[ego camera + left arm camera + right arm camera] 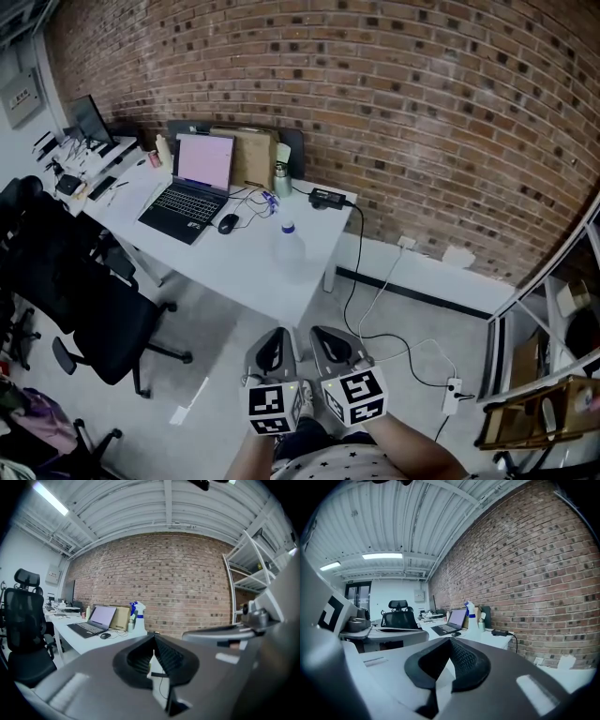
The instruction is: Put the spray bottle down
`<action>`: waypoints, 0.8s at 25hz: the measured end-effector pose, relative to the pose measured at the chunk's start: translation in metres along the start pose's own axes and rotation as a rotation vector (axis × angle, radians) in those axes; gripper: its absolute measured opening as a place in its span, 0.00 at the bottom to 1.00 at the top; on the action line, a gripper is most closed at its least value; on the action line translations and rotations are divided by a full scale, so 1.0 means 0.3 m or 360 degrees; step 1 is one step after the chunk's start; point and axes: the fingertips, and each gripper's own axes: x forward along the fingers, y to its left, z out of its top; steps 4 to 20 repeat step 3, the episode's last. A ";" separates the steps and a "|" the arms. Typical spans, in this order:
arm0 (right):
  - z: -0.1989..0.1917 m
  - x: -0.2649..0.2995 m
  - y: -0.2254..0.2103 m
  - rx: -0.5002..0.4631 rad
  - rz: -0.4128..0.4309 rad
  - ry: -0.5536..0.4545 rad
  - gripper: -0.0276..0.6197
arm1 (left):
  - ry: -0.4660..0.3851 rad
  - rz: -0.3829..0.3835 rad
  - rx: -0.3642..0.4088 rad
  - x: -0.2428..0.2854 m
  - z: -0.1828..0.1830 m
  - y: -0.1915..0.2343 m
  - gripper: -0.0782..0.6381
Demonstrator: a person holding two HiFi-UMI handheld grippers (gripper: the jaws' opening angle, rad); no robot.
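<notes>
The spray bottle (pixel 289 251) stands upright on the white surface (pixel 246 274), near the end closest to the person. It has a translucent body and a blue collar below a white head. Nothing grips it, and it is well apart from both tongs.

The left tongs (pixel 272 350) and the right tongs (pixel 332 347) sit side by side at the bottom centre of the head view, above the floor and short of the surface edge. Each carries its marker cube close to the person's forearms.

In the left gripper view, the left tongs (pixel 153 654) have their jaws together at the tips, with nothing between them. The spray bottle (pixel 139 616) shows far beyond them, on the surface. In the right gripper view, the right tongs (pixel 447 660) are likewise closed and empty, and the spray bottle (pixel 472 617) stands far off on the surface.

Other items on the surface:
- An open laptop (pixel 192 183) with a lit screen lies to the left of the bottle.
- A black mouse (pixel 227 223) lies just beside the laptop.
- A black power adapter (pixel 328 198) lies near the brick wall (pixel 422 122).

A black office chair (pixel 94 309) stands on the floor at the left. A white power strip (pixel 453 394) lies on the floor at the right.
</notes>
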 end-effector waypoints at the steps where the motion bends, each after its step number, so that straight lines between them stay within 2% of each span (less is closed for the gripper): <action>1: -0.002 -0.001 0.000 -0.0001 0.0001 0.0002 0.04 | 0.0000 0.0001 0.0004 0.000 -0.002 -0.001 0.12; 20: -0.007 -0.004 -0.001 -0.0004 0.0001 0.0005 0.04 | -0.0001 0.0003 0.0008 -0.002 -0.006 -0.002 0.12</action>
